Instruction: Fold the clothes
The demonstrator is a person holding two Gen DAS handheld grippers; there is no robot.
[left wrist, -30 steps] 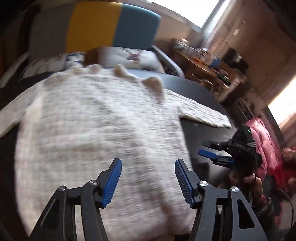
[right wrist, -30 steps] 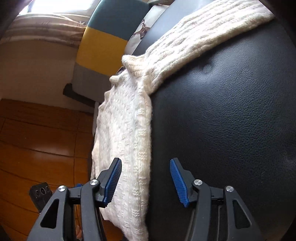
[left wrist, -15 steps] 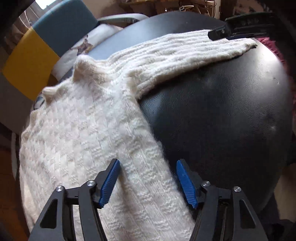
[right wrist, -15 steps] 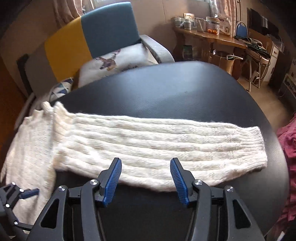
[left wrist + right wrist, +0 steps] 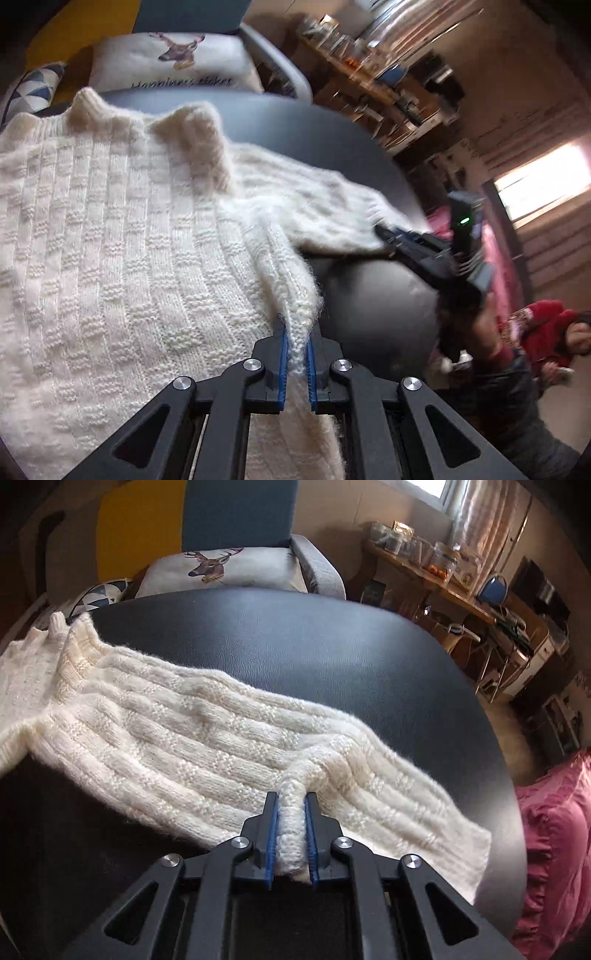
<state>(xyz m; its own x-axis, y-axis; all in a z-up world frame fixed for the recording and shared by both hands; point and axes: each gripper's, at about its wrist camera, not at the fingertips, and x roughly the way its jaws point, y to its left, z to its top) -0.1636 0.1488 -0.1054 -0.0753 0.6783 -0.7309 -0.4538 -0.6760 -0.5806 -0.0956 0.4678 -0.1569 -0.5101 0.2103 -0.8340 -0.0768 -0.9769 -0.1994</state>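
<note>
On the round black leather table (image 5: pixel 332 657), the soft, floppy cream chunky-knit sweater (image 5: pixel 110 240) bunches where gripped: left gripper (image 5: pixel 295 354) clenches its side edge, right gripper (image 5: pixel 291 834) pinches its outstretched sleeve (image 5: pixel 221 731).

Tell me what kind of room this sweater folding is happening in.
Most likely a lived-in living room at home: an armchair with a deer-print cushion, and a cluttered wooden side table near a curtained window.

Both grippers, open before, now pinch the sweater (image 5: pixel 122 240): left gripper (image 5: pixel 295 363) its side, right gripper (image 5: pixel 291 843) the sleeve (image 5: pixel 229 746).
</note>
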